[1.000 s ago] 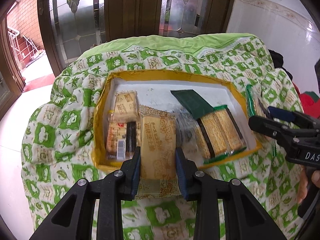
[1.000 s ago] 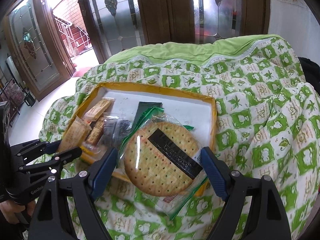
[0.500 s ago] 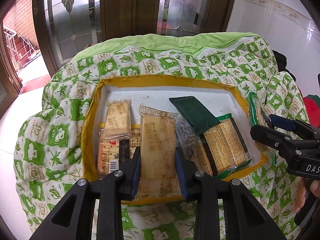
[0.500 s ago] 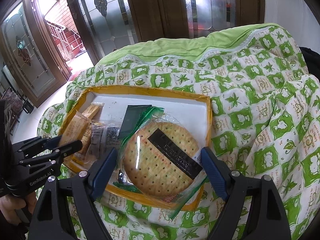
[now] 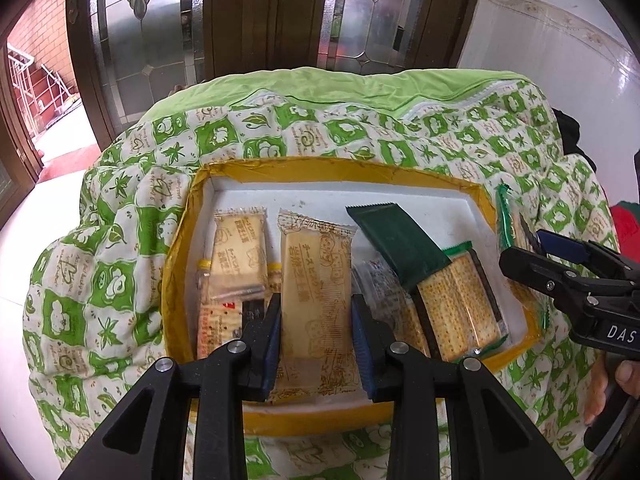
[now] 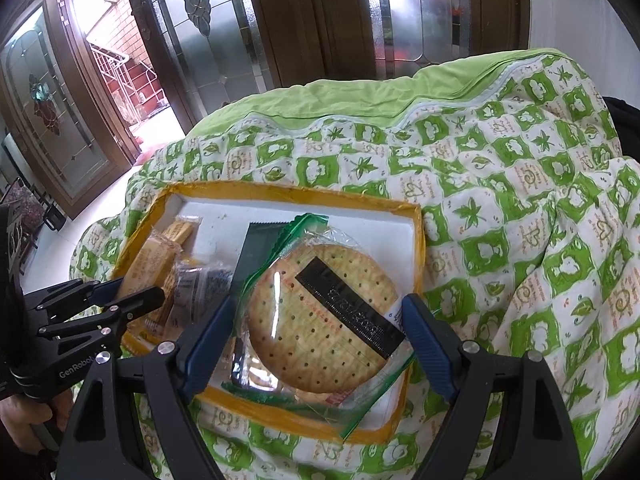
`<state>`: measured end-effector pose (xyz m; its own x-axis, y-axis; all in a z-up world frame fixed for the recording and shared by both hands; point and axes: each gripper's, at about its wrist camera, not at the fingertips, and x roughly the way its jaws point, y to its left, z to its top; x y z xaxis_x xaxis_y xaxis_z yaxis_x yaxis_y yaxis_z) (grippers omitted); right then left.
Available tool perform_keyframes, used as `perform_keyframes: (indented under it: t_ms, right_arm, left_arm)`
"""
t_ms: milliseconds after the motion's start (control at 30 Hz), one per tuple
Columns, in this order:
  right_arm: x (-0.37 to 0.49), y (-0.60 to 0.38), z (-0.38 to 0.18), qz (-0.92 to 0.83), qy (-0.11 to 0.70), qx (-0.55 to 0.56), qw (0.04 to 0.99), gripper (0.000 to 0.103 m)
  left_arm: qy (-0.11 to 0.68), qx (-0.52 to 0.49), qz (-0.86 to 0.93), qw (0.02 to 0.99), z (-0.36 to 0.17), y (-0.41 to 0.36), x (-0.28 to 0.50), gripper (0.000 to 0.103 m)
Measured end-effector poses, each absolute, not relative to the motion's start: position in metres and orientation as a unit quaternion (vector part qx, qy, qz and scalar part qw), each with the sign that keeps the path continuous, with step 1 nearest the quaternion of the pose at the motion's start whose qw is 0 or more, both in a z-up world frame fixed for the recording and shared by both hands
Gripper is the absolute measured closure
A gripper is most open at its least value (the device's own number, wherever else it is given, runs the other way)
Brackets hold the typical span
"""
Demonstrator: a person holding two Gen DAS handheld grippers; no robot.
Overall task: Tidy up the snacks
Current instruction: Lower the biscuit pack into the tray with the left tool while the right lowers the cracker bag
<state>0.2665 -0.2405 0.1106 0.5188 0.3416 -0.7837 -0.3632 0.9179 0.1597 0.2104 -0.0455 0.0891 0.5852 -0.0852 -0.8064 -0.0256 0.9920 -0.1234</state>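
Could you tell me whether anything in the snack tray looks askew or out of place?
Yes: the dark green packet lies diagonally, overlapping the green-edged cracker pack, while the other packs in the yellow-rimmed tray lie straighter.

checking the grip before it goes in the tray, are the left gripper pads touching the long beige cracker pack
Touching. The left wrist view shows both blue pads of the left gripper pressed against the sides of the beige cracker pack.

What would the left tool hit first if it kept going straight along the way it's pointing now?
Probably the white floor of the yellow-rimmed tray. The left tool is shut on a beige cracker packet and angled down into the tray; the packet's far end would likely touch first, though depth is unclear.
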Motion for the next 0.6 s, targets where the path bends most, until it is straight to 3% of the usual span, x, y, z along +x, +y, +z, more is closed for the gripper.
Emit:
perform_keyframes:
  t_ms: [600]
  right_arm:
    - [0.311, -0.215, 0.084, 0.202, 0.468, -0.056, 0.859, 0.019]
  left_arm:
    - [0.471, -0.074, -0.016, 0.879, 0.075, -0.042, 0.258, 0.070]
